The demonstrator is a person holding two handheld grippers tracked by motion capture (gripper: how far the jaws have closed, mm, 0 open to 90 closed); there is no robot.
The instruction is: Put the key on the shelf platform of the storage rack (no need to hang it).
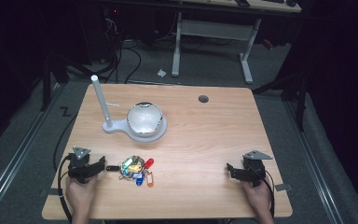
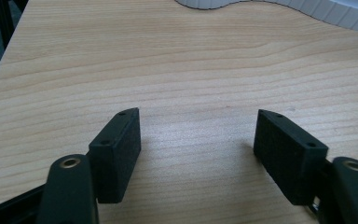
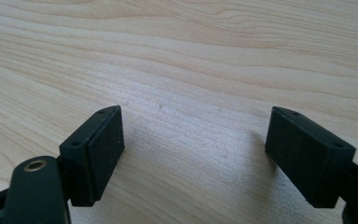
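A bunch of keys with several coloured tags (image 1: 136,169) lies near the front of the wooden table (image 1: 205,140), left of centre. Just left of the bunch my left gripper (image 1: 101,164) rests low over the table, open, its jaws pointing toward the keys. In the left gripper view the jaws of this gripper (image 2: 198,113) stand wide with only bare wood between them. At the front right my right gripper (image 1: 230,170) points left, open, far from the keys. The right gripper view has its jaws (image 3: 196,111) spread over bare wood.
A shiny metal bowl (image 1: 144,118) sits on a white stand base (image 1: 161,133) at the back left, with a tall white post (image 1: 100,100) beside it. The base's edge (image 2: 205,3) lies ahead of the left gripper. A round cable hole (image 1: 203,99) is near the far edge.
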